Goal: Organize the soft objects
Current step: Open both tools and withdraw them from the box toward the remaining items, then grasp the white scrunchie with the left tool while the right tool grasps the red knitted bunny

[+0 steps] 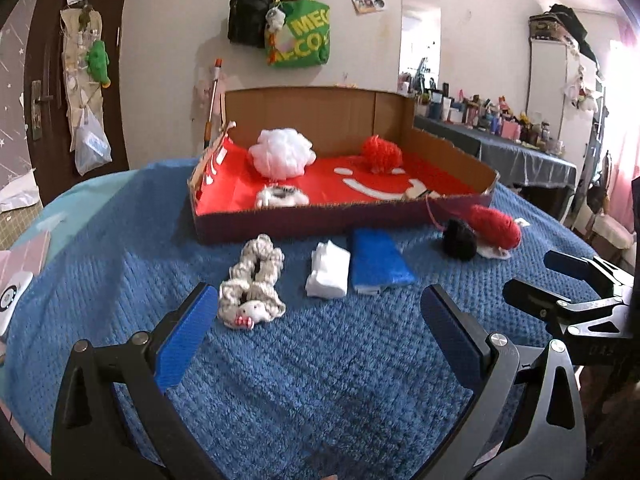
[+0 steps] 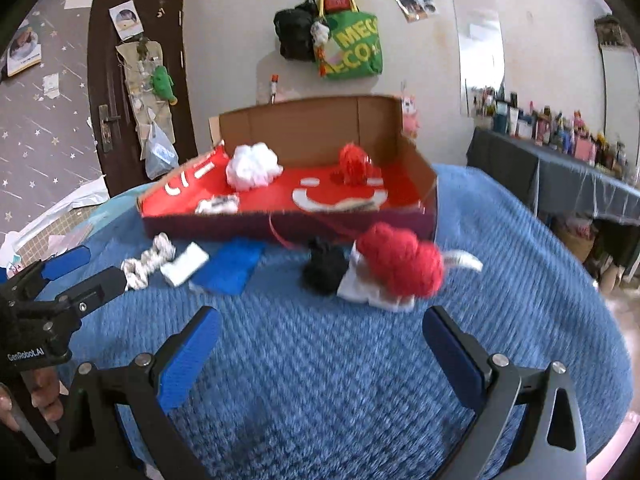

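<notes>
My left tongs [image 1: 316,320] are wide open and hold nothing. They hang just above the blue bumpy blanket [image 1: 320,380]. My right tongs [image 2: 322,340] are wide open too, and they touch nothing. The pads are blue and ridged, on black arms.

Just past my left tongs lies a cream ruffled scrunchie [image 1: 254,280]. It is long and lumpy, and its long side points away from me toward the box. It has a small white and red bit at the near end. Beside it on the right is a white folded tissue pad [image 1: 328,272], soft and square. Next to that is a blue flat sponge cloth [image 1: 380,264], a long shape that also points toward the box.

In front of my right tongs sits a red yarn ball [image 2: 400,262], round and fuzzy. It rests on a white soft cloth [image 2: 368,290]. A black fluffy pom-pom [image 2: 324,270] touches its left side.

Behind all these is a low cardboard box [image 1: 452,152] with a red floor and white smile shapes. Inside it are a white puffy ball [image 1: 282,152], a red stringy pom-pom [image 1: 382,152] and a small white and black scrunchie [image 1: 282,196] near the front wall.

In the right view I can see part of a hand [image 2: 44,396] on the left tool's handle.
</notes>
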### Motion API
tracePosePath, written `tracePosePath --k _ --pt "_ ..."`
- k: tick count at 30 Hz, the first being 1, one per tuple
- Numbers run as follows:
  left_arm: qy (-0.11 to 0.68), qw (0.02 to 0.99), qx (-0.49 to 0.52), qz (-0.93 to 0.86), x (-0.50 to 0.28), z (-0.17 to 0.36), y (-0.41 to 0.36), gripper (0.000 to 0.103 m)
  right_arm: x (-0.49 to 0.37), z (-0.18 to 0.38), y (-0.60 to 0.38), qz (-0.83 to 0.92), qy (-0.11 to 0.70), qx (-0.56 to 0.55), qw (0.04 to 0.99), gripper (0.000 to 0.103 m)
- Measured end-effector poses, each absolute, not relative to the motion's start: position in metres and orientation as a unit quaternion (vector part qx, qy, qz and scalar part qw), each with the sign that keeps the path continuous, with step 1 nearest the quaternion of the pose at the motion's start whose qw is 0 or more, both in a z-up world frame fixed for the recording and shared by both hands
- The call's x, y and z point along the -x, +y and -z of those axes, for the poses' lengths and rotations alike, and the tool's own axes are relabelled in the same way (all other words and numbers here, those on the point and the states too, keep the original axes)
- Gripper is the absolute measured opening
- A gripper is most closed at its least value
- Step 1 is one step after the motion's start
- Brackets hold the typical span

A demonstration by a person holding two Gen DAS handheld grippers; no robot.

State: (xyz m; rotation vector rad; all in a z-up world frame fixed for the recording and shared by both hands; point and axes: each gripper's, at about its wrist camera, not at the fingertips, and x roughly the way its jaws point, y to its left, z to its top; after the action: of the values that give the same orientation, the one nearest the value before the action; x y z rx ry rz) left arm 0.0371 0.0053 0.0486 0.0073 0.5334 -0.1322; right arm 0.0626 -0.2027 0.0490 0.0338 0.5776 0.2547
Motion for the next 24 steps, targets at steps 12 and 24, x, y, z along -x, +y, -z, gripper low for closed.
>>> tracePosePath --k 12,24 --pt "0.291 0.955 0.006 0.061 -0.052 -0.044 0.013 0.103 -0.068 -0.039 -0.207 -0.111 0.298 -0.016 0.948 0.103" --pt "0.323 0.946 -0.004 0.041 -0.086 -0.054 0.036 0.103 -0.102 -0.056 -0.226 -0.088 0.307 -0.021 0.947 0.103"
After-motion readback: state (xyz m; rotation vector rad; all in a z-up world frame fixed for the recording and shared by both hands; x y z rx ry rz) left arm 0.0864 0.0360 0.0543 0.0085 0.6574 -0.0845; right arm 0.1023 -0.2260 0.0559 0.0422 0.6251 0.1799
